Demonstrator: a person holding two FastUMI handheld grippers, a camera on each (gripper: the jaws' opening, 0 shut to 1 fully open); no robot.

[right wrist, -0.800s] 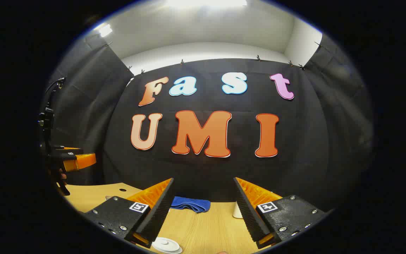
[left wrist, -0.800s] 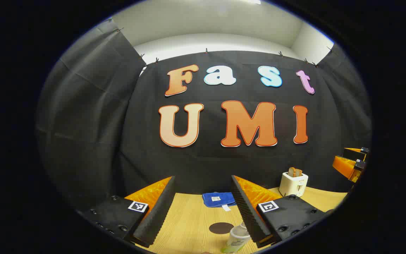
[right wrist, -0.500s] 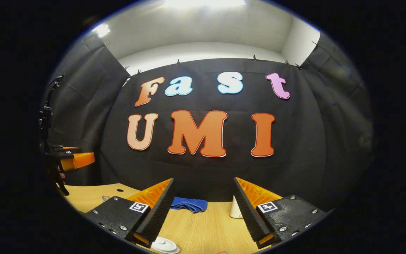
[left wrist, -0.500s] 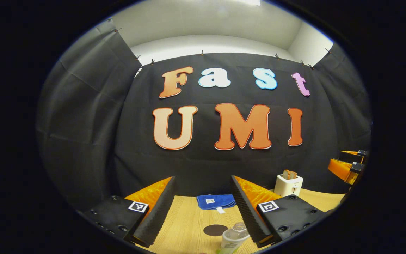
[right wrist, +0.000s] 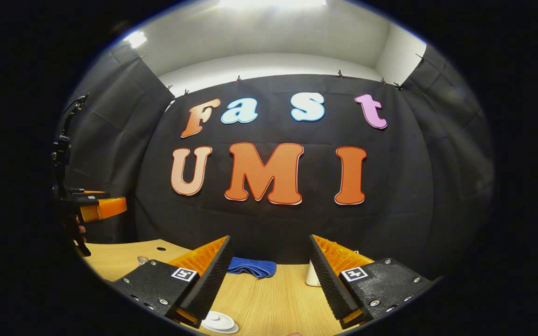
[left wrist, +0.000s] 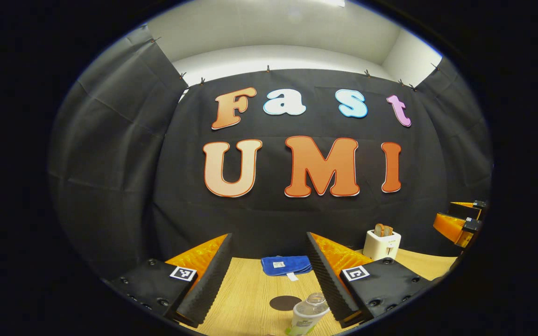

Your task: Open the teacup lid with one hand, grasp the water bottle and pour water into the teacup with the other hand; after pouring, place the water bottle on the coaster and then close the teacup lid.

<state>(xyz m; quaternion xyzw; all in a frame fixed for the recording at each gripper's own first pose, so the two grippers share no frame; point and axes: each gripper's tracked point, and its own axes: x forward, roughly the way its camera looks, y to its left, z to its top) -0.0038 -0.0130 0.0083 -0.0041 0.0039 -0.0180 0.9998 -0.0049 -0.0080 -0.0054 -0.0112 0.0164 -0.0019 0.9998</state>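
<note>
1. We judge the task at its start: the teacup lid lies low under our right gripper, and the water bottle stands beside the coaster on the desk.
2. Next we lower both.
3. Our left gripper and the right one hover level, fingers wide and empty.

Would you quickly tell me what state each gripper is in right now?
Left gripper: open, holding nothing; the water bottle stands below it.
Right gripper: open, holding nothing; the teacup lid lies below it.
</note>
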